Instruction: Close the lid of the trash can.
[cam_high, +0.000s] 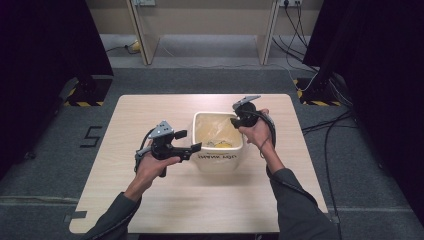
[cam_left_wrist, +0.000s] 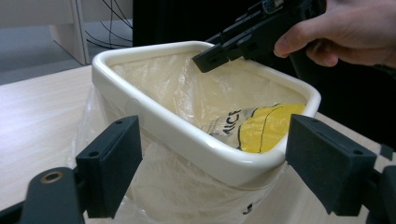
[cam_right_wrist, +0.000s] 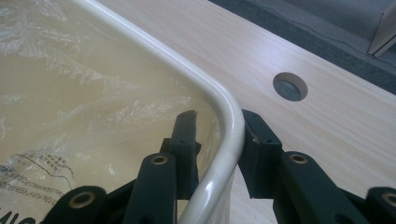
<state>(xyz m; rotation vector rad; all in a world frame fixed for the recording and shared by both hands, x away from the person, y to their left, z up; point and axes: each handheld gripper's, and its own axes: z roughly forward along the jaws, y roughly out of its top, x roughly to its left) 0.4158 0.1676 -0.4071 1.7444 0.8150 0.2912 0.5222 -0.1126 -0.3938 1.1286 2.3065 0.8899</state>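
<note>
A cream bin (cam_high: 220, 158) stands mid-table, lined with a clear plastic bag (cam_left_wrist: 168, 81) that spills over its outside. A yellow printed wrapper (cam_left_wrist: 264, 128) lies inside it. My left gripper (cam_high: 189, 141) is open at the bin's near-left corner, and its jaws straddle that corner (cam_left_wrist: 219, 163) with the pads wide apart. My right gripper (cam_high: 235, 120) is at the far-right corner, and its jaws straddle the rim (cam_right_wrist: 229, 140). One jaw is inside by the liner (cam_right_wrist: 93, 93), with a gap to the rim. The other rests against the rim's outside. In the left gripper view the right gripper (cam_left_wrist: 208, 58) reaches in from above.
The pale wooden table (cam_high: 150, 110) has a round cable hole (cam_right_wrist: 290, 86) just beyond the bin's far corner. Cables (cam_high: 325, 125) run over the grey floor at the right, and desk legs (cam_high: 142, 40) stand behind the table. Dark curtains hang at both sides.
</note>
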